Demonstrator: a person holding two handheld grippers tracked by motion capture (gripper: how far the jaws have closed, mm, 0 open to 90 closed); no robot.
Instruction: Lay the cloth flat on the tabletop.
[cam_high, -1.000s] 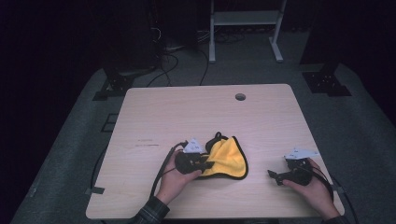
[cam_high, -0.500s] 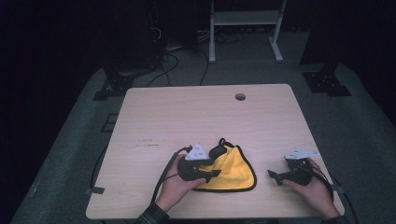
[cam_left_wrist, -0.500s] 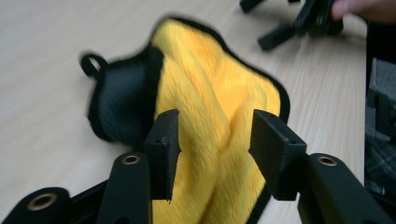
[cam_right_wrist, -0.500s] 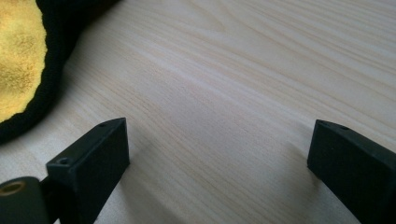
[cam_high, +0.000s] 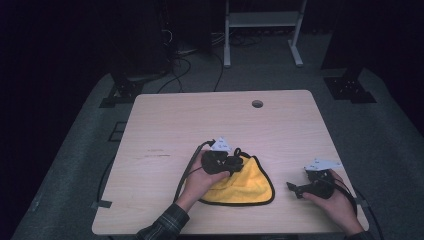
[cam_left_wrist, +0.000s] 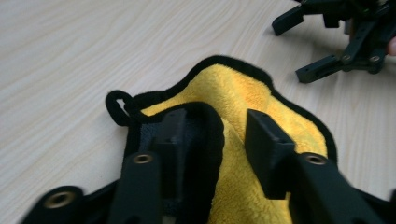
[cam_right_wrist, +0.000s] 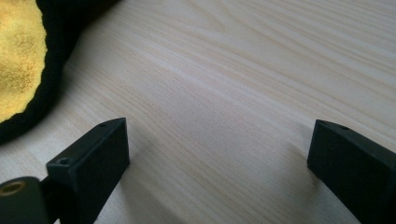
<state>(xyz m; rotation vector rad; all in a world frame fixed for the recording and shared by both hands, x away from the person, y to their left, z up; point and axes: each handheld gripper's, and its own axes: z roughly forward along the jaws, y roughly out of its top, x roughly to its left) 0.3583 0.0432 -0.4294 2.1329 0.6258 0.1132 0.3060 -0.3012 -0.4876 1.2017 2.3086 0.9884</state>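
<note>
A yellow cloth with a black border lies on the wooden table near its front edge. My left gripper rests over the cloth's far left corner. In the left gripper view that corner is folded up, dark side out, against one jaw of my left gripper. A gap shows before the other jaw. These jaws have just been closing, with the fold between them. My right gripper sits on the table right of the cloth, open with bare wood between the jaws of my right gripper. The cloth's edge lies beyond them.
A small round hole sits near the table's far edge. My right gripper appears beyond the cloth in the left gripper view. Past the table, on the dark floor, are cables and a white frame.
My left gripper has moved right and a little away, onto the cloth's far left corner. The cloth went from a bunched, pointed shape to lying wider and flatter. The right gripper stayed put.
</note>
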